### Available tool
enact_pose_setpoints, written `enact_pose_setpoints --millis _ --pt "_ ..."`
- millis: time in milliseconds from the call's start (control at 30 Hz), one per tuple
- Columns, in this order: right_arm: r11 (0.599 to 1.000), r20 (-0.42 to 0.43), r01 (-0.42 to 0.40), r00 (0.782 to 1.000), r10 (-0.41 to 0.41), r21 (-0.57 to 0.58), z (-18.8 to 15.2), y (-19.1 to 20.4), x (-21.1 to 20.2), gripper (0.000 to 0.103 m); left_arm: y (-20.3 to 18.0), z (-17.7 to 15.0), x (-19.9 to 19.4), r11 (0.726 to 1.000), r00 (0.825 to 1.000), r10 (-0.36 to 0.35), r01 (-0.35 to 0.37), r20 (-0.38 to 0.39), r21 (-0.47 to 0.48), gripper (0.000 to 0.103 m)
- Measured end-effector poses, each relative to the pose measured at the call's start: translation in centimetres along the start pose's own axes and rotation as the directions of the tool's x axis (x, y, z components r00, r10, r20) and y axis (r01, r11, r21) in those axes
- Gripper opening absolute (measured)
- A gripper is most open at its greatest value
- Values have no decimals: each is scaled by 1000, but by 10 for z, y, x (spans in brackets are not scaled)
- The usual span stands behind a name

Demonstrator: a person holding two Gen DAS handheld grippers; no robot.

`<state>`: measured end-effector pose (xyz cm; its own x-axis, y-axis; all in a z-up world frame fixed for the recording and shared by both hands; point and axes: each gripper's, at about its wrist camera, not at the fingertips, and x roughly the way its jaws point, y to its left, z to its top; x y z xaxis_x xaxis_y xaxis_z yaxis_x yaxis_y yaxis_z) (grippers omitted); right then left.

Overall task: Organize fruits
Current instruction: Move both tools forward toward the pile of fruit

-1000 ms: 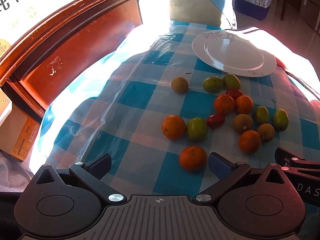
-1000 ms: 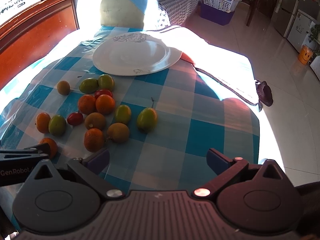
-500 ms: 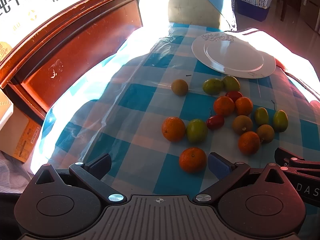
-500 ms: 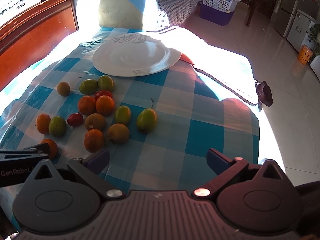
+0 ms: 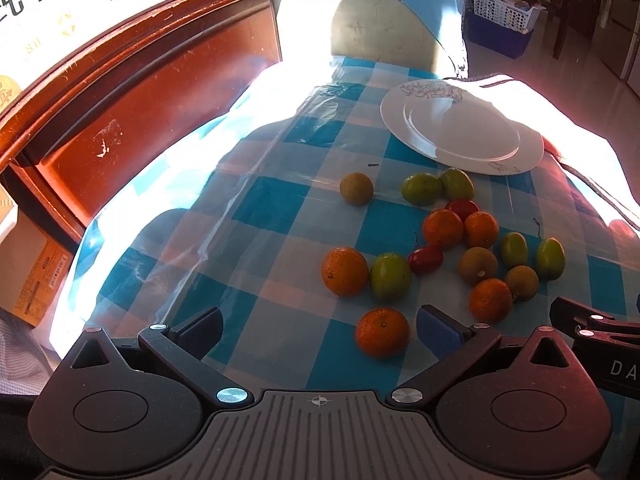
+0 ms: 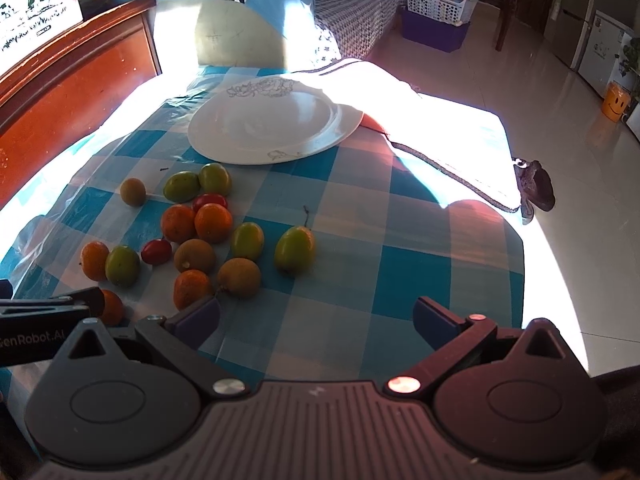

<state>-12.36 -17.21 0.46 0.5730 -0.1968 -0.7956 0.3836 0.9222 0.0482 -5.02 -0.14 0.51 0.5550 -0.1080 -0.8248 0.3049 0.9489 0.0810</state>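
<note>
Several small fruits lie loose on a blue-and-white checked cloth: oranges, green and brown fruits, and red tomatoes. An empty white plate (image 5: 460, 128) sits beyond them; it also shows in the right wrist view (image 6: 272, 124). My left gripper (image 5: 320, 330) is open and empty, with the nearest orange (image 5: 382, 332) just inside its right finger. My right gripper (image 6: 316, 316) is open and empty over bare cloth, with an orange (image 6: 192, 289) and a brown fruit (image 6: 239, 278) just beyond its left finger. A green fruit (image 6: 294, 249) lies ahead of it.
A red-brown wooden headboard (image 5: 132, 80) runs along the left. The cloth's right edge (image 6: 520, 240) drops to a tiled floor. A dark cord (image 6: 460, 180) crosses the sunlit cloth right of the plate. A white basket on a blue box (image 6: 436, 12) stands far behind.
Both grippers have eased slightly forward toward the fruits. Both stay open, and no fruit has moved.
</note>
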Motion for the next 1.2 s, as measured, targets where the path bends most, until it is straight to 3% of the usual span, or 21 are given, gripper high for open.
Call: enact_pose_setpoints --millis 433,667,833,1200 --pt "995 88 -55 995 48 79 4 -34 -16 96 37 1 -2 993 997 -55 60 58 -101 101" --pt "994 70 -60 996 53 94 0 -34 -12 88 32 -8 2 992 992 -114 117 52 -50 101" --pt "994 58 -68 996 63 88 -1 -32 -8 80 12 -14 4 987 986 -158 156 52 44 98" --pt "986 76 -97 993 87 139 3 -30 5 69 1 -19 15 986 987 -157 154 36 68 84"
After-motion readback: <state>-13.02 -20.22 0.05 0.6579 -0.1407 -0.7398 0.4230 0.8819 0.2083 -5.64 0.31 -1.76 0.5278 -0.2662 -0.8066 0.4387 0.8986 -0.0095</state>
